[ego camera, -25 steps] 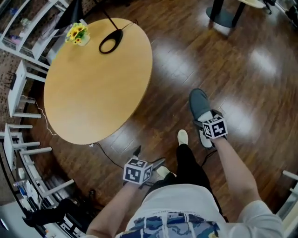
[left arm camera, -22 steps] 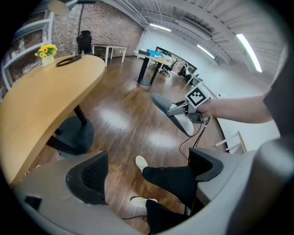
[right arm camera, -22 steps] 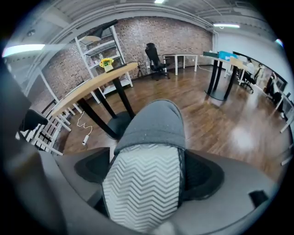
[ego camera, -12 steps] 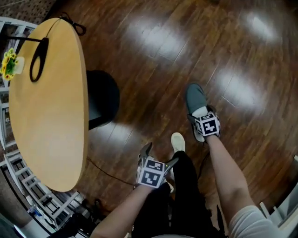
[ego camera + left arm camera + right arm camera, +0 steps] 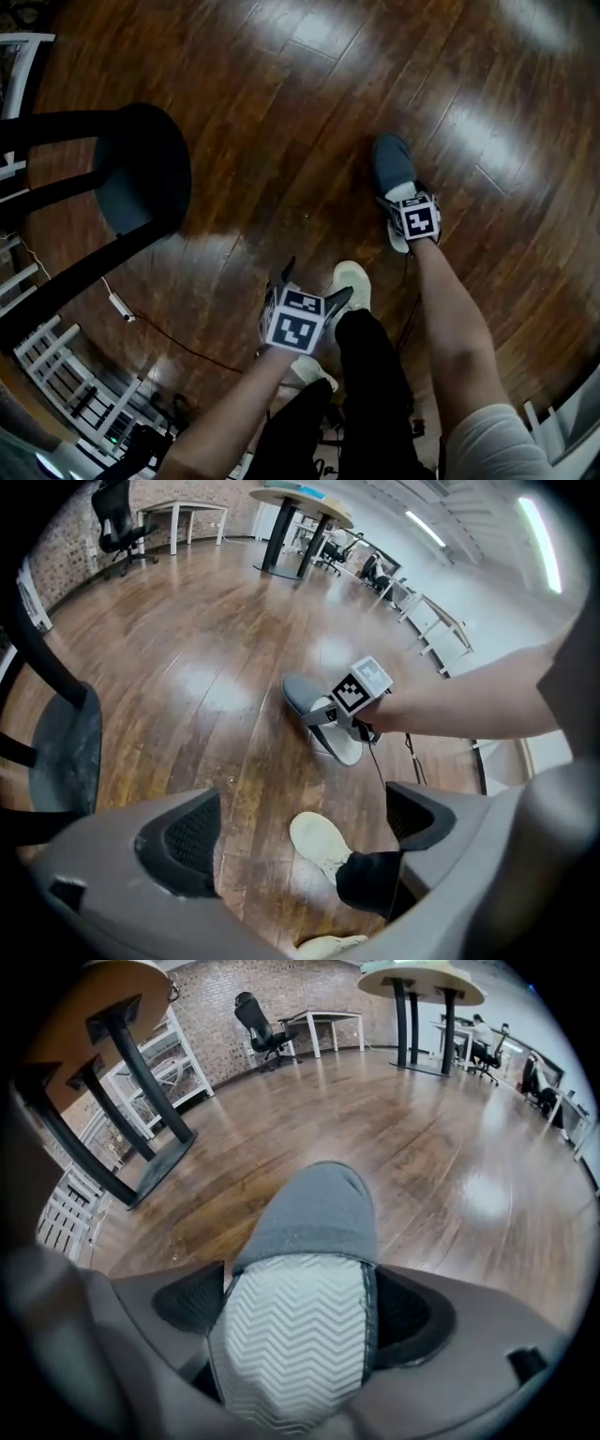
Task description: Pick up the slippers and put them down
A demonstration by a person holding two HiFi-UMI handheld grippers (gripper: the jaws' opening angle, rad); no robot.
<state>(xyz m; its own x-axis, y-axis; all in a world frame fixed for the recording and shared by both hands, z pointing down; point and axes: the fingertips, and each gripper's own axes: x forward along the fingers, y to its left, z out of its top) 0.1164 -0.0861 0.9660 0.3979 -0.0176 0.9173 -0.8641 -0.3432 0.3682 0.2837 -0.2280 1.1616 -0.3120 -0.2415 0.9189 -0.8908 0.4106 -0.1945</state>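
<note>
A grey slipper (image 5: 393, 167) with a white chevron-patterned insole (image 5: 291, 1335) is clamped at its heel end by my right gripper (image 5: 410, 217), toe pointing away from me. In the right gripper view the slipper (image 5: 316, 1213) fills the gap and both pads press its sides. It hangs low over the dark wood floor; I cannot tell whether it touches. My left gripper (image 5: 316, 284) is open and holds nothing, beside the person's cream shoe (image 5: 353, 281). The left gripper view shows the slipper (image 5: 302, 697) below the right gripper's marker cube (image 5: 361, 688). Only one slipper is visible.
A black round table base (image 5: 141, 178) with a dark post stands at left. A white rack (image 5: 42, 347) and a cable (image 5: 178, 342) lie at lower left. Table legs (image 5: 122, 1082) and an office chair (image 5: 253, 1012) appear further off.
The head view has swung down and the yellow tabletop has left the picture. My right gripper still holds the slipper. My left gripper has shifted closer to the cream shoe.
</note>
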